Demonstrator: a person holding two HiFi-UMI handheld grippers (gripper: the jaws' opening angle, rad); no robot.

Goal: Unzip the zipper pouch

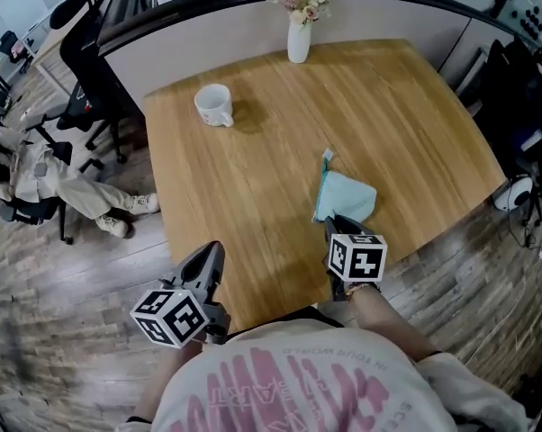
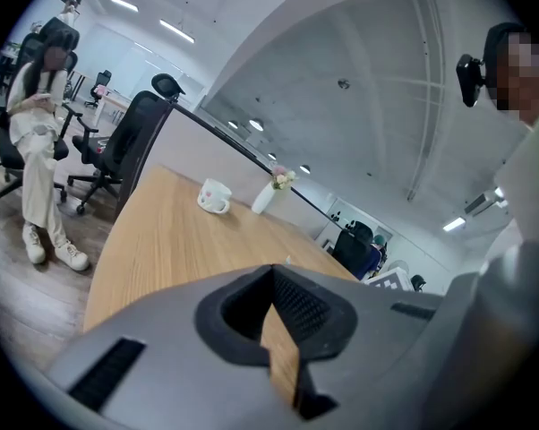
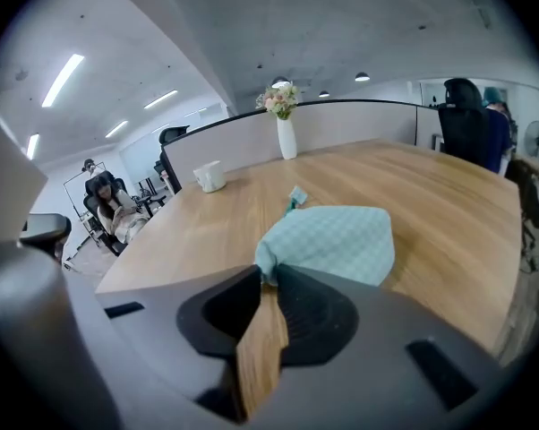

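A pale green checked zipper pouch (image 1: pixel 346 196) lies on the wooden table (image 1: pixel 253 169), its small tag end (image 1: pixel 327 157) pointing to the far side. My right gripper (image 1: pixel 332 224) is at the pouch's near end. In the right gripper view the pouch (image 3: pixel 328 240) fills the middle, and the right gripper (image 3: pixel 266 274) is shut on its near corner. My left gripper (image 1: pixel 213 252) hovers over the table's near-left edge, well left of the pouch. In the left gripper view the left gripper (image 2: pixel 272 276) is shut with nothing in it.
A white mug (image 1: pixel 213 104) stands at the far left of the table and a white vase with flowers (image 1: pixel 299 34) at the far edge by a partition. Office chairs and a seated person (image 1: pixel 46 183) are on the floor at left.
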